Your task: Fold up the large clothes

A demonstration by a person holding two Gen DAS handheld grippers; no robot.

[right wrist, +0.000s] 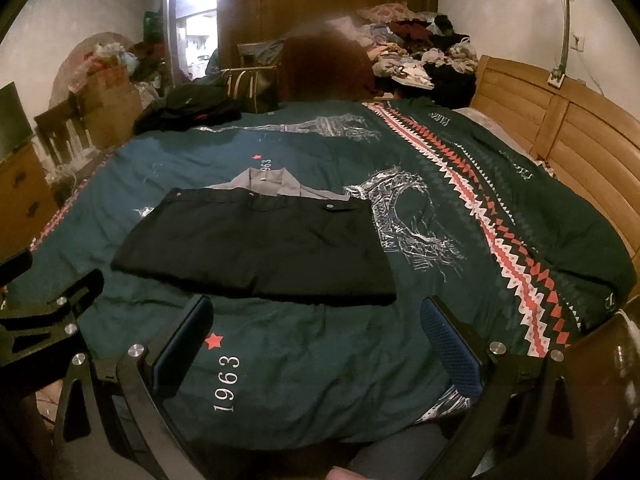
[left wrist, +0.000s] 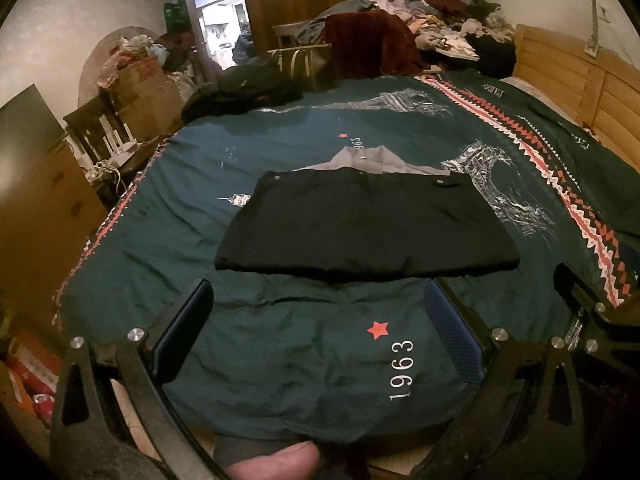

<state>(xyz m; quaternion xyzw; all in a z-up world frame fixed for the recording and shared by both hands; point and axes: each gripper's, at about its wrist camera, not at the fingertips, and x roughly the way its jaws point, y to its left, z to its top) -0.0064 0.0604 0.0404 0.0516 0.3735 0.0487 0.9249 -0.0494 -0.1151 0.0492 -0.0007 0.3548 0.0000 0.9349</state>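
Note:
A black garment (left wrist: pixel 366 224) lies folded into a flat rectangle on the dark teal bedspread (left wrist: pixel 180 200), with its grey collar (left wrist: pixel 376 160) sticking out at the far edge. It also shows in the right wrist view (right wrist: pixel 256 248). My left gripper (left wrist: pixel 318 304) is open and empty, hovering just in front of the garment's near edge. My right gripper (right wrist: pixel 316 320) is open and empty, also just in front of that edge, toward its right corner. Each gripper shows at the edge of the other's view.
A heap of loose clothes (left wrist: pixel 440 20) fills the far right of the bed by the wooden headboard (left wrist: pixel 580 76). A dark jacket (left wrist: pixel 240 92) lies at the far left edge. Chairs (left wrist: pixel 296 52), boxes (left wrist: pixel 140 88) and a doorway (left wrist: pixel 216 8) stand beyond the bed.

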